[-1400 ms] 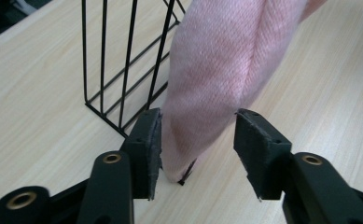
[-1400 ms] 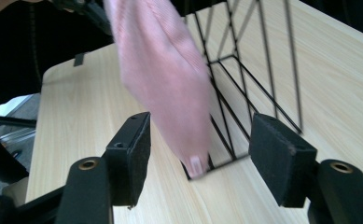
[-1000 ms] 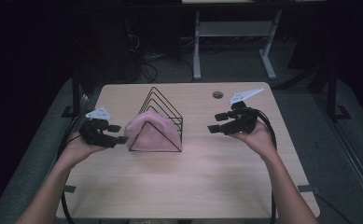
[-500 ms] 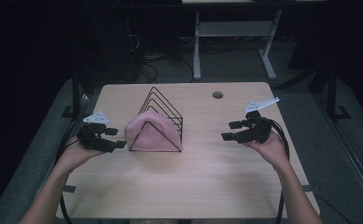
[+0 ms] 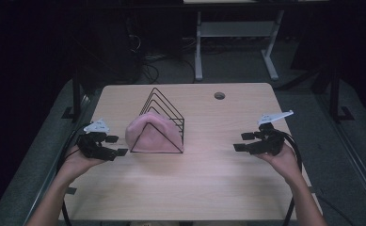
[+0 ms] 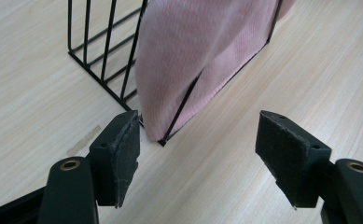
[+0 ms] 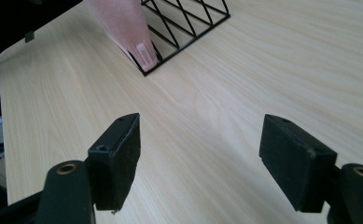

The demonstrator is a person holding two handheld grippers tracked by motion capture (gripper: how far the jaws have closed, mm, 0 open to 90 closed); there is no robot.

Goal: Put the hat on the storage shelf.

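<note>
- Pink cloth (image 5: 152, 134) hangs draped over the black wire rack (image 5: 164, 107), left of centre on the wooden table (image 5: 209, 188)
- Left gripper (image 5: 115, 146) just beside the cloth's corner, jaws just been widening, nothing between them
- Small white label (image 7: 143, 52) on the cloth, print too blurred to read
- Right gripper (image 5: 241, 142) well apart, jaws spread, empty

Dim high view, dark surroundings — gripper views bright, sharp

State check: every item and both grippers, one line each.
pink knit cloth: draped inside the rack, not gripped
black wire rack: upright on the table, untouched
left gripper: open, jaws just widened, empty, beside the rack
right gripper: open, empty, apart from the rack
</note>
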